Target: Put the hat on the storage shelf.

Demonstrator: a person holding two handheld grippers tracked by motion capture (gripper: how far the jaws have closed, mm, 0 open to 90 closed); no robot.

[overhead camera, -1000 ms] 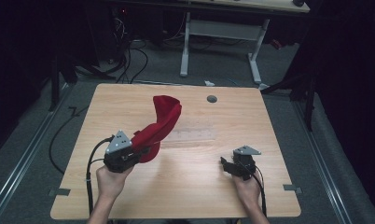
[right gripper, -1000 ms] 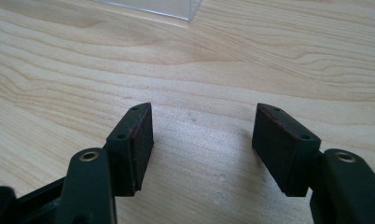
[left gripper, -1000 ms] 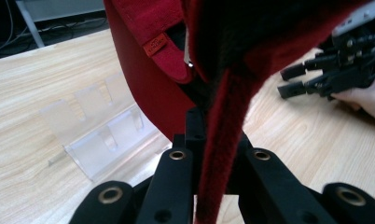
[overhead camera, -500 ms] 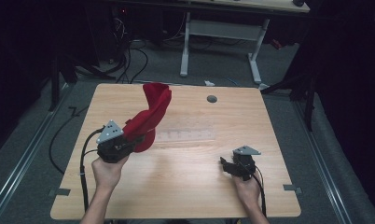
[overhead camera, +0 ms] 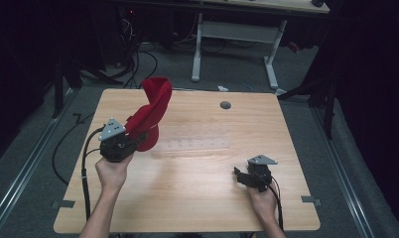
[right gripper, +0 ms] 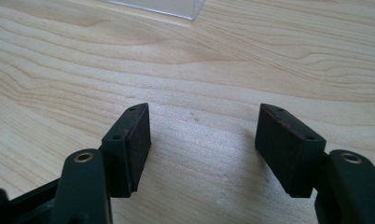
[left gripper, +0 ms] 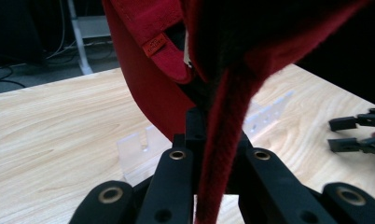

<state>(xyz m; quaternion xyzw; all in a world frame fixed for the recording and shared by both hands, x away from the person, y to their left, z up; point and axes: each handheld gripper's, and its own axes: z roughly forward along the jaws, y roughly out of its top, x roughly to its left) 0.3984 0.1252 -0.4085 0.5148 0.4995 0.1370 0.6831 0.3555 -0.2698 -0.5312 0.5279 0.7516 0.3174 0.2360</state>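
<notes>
Left gripper [overhead camera: 133, 139] has carried red cap [overhead camera: 150, 111] leftward.

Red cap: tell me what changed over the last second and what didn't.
The left gripper, shut on the red cap, carried it leftward across the table and slightly higher. Its grip never changed. The right gripper stayed put, open, near the front right; the clear rack also unmoved.

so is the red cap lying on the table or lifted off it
Lifted: the left gripper is shut on the red cap, which stands up above the table.
</notes>
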